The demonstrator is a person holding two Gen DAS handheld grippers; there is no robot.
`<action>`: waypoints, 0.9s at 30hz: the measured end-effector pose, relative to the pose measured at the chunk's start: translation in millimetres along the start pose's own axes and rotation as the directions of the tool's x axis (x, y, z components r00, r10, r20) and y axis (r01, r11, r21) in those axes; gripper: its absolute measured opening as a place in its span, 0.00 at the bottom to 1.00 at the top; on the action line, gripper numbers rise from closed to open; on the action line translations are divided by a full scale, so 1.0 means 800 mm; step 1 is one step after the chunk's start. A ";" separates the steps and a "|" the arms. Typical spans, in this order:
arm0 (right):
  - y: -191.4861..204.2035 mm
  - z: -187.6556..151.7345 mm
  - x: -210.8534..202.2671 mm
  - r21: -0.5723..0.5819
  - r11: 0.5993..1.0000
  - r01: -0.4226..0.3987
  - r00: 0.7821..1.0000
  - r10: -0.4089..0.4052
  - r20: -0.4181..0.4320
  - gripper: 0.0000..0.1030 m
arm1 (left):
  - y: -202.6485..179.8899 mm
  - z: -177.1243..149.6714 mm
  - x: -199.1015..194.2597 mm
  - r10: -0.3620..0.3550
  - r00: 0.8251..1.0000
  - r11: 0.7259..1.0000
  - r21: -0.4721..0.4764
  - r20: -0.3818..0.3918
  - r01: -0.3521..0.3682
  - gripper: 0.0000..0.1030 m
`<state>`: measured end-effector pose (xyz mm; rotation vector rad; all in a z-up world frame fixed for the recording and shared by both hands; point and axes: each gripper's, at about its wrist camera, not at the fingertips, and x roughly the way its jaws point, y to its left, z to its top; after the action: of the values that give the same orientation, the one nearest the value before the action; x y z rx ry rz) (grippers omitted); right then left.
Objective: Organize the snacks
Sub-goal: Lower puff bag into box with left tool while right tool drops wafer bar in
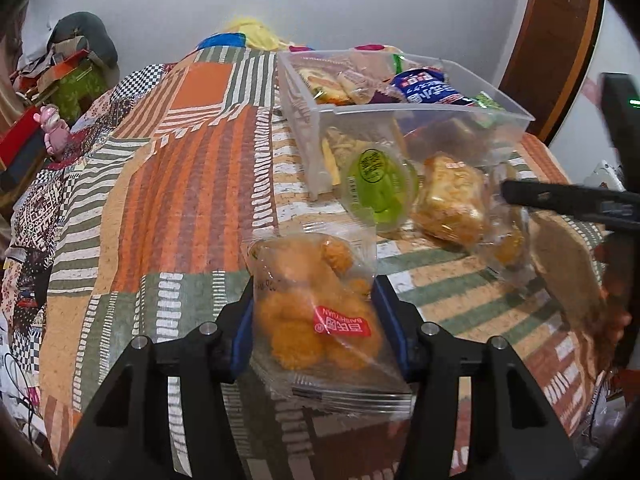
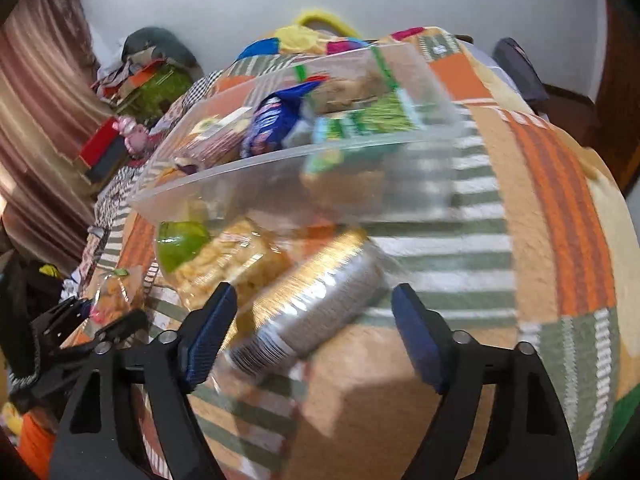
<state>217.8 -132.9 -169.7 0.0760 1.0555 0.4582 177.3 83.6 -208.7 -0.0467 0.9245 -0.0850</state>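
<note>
We worked over a patchwork quilt (image 1: 168, 184), where a clear plastic bin (image 1: 400, 110) already held several snack packs. Our left gripper (image 1: 316, 312) had its jaws partly closed around a clear pack of orange puffed snacks (image 1: 312, 304), both blue pads touching its sides. Our right gripper (image 2: 312, 336) stood wide, a foil-edged snack pack (image 2: 312, 308) lying loose between its jaws, untouched.

Right wrist view motion-blurred: silver packet (image 2: 316, 300) label unreadable; clear bin (image 2: 280, 160) contents smeared; bed (image 1: 180, 160) cut off at edges.
</note>
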 end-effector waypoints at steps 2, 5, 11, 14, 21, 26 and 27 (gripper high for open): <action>0.000 -0.003 0.018 -0.003 1.000 0.017 0.999 -0.017 -0.043 0.80 | -0.001 0.000 -0.006 -0.001 1.000 1.000 0.000 0.009 0.001 0.52; 0.002 -0.012 0.012 -0.050 0.998 0.026 0.999 -0.028 -0.034 0.77 | -0.002 0.001 -0.017 -0.019 1.000 1.000 -0.011 0.025 0.019 0.52; -0.021 -0.029 -0.011 -0.103 0.992 0.077 0.995 -0.082 -0.048 0.67 | -0.009 0.002 -0.028 -0.022 0.999 1.000 0.004 0.046 0.021 0.52; -0.030 -0.030 -0.011 -0.129 0.984 0.121 0.990 -0.128 -0.052 0.49 | -0.013 0.001 -0.033 -0.028 0.998 1.000 0.005 0.054 0.028 0.52; -0.031 -0.029 -0.017 -0.105 0.985 0.135 0.991 -0.134 0.017 0.36 | -0.026 0.012 -0.041 -0.025 0.997 1.000 -0.001 0.071 0.025 0.52; -0.030 -0.040 -0.042 -0.087 0.993 0.078 0.995 -0.073 0.061 0.35 | -0.029 0.029 -0.057 -0.029 0.994 0.999 -0.019 0.103 0.032 0.52; -0.028 -0.041 -0.050 -0.094 0.992 0.081 0.994 -0.074 0.077 0.35 | -0.031 0.033 -0.060 -0.025 0.994 0.999 -0.021 0.111 0.027 0.52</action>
<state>180.9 -174.5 -159.6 -0.0347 0.9592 0.4326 168.3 63.8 -153.1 -0.0833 0.8145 -0.0956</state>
